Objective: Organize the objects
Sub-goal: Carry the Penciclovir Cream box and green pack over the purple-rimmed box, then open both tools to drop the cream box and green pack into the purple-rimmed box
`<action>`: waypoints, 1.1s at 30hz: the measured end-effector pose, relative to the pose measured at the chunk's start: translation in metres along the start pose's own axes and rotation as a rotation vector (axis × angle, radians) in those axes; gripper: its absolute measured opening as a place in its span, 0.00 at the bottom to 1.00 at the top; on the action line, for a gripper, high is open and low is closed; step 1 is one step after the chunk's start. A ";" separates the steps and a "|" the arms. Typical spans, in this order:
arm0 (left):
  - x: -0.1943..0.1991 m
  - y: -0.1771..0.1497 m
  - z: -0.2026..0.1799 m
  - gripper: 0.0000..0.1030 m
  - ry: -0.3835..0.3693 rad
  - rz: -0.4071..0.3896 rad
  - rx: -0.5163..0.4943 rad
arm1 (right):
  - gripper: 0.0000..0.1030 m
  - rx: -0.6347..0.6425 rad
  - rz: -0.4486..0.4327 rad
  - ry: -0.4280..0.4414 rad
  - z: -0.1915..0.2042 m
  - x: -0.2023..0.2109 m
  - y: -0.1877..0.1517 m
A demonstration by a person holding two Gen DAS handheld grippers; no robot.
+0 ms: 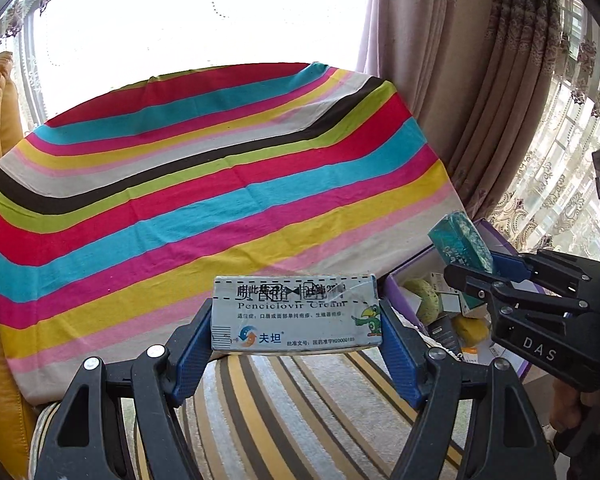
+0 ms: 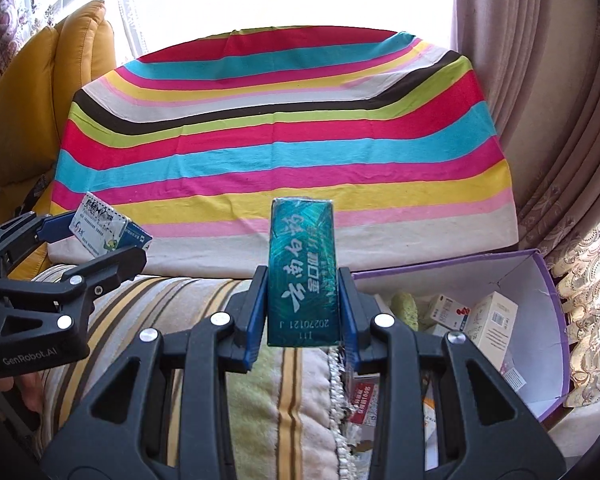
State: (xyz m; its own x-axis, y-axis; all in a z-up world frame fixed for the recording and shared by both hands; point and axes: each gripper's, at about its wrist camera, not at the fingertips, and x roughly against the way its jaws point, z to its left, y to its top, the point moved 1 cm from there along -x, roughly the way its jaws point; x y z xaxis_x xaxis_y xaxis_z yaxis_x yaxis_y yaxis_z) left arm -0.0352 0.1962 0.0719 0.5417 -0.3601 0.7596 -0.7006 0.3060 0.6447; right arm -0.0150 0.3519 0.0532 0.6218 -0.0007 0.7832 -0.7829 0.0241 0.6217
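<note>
A: Closest to the lens, the left gripper (image 1: 296, 316) has its blue pads clamped on the two short ends of the white cream box (image 1: 296, 312), which lies crosswise between them, printed face toward the camera.

B: And the other claw?

A: The right gripper (image 2: 302, 300) is closed narrow on the teal carton (image 2: 302, 272). The carton stands on end between the pads, its top rising clear above the fingertips.

B: What lies behind, biggest first?

A: The rainbow-striped cloth (image 2: 284, 128) fills the background. In front of it is a brown-and-yellow striped cushion (image 1: 300, 400), directly under the left gripper. At the right stands an open purple box (image 2: 540, 340), just beside the right gripper.

B: What is in that box?

A: Small white medicine cartons (image 2: 492, 320) and something pale green and spongy (image 2: 406, 308), though I cannot make it out clearly. Both held items hang above the cushion, outside the purple box.
</note>
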 end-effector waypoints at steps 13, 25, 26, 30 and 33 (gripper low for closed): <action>-0.022 0.005 -0.083 0.74 -0.143 0.068 -0.111 | 0.36 -0.127 0.012 -0.154 -0.095 0.023 -0.035; -0.047 0.009 -0.137 0.74 -0.195 0.125 -0.211 | 0.36 -0.225 0.052 -0.208 -0.153 0.029 -0.070; -0.049 0.009 -0.140 0.74 -0.201 0.129 -0.216 | 0.36 -0.229 0.055 -0.208 -0.155 0.029 -0.072; -0.057 0.013 -0.151 0.75 -0.239 0.150 -0.225 | 0.43 -0.246 0.058 -0.204 -0.162 0.030 -0.075; -0.064 0.013 -0.156 0.80 -0.260 0.179 -0.226 | 0.60 -0.252 0.051 -0.209 -0.164 0.033 -0.076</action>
State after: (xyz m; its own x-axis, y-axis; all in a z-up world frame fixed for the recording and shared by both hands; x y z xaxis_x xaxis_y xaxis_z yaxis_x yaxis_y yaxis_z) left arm -0.0064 0.3608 0.0452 0.2638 -0.4861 0.8331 -0.6375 0.5603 0.5288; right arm 0.0679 0.5143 0.0295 0.5438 -0.1975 0.8156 -0.7677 0.2755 0.5785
